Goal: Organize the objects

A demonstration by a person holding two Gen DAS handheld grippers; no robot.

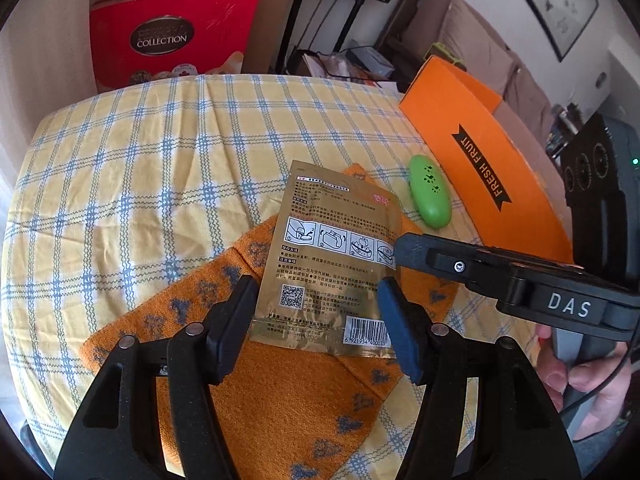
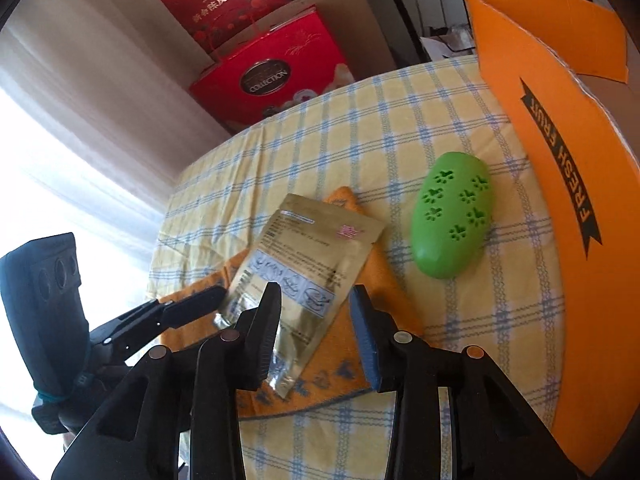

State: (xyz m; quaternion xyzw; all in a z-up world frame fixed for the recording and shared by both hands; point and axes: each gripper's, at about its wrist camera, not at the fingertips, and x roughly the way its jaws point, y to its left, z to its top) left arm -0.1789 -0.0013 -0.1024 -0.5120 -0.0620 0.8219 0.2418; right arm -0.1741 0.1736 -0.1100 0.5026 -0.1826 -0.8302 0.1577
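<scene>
both grippers, left (image 1: 316, 316) and right (image 2: 314, 332), gape empty over the pouch (image 1: 332, 256); next, pinch its edge and lift it toward the box (image 1: 480, 152).

The left tongs (image 1: 316, 320) fill the lower middle of their own view, jaws spread wide. The right tongs (image 2: 316, 336) stand likewise parted at lower centre. A hand (image 1: 576, 364) grips the right handle at lower right.

Gold foil pouch (image 1: 332, 256) lies flat on orange towel (image 1: 280, 392), green oval case (image 1: 430, 192) nearby.
</scene>
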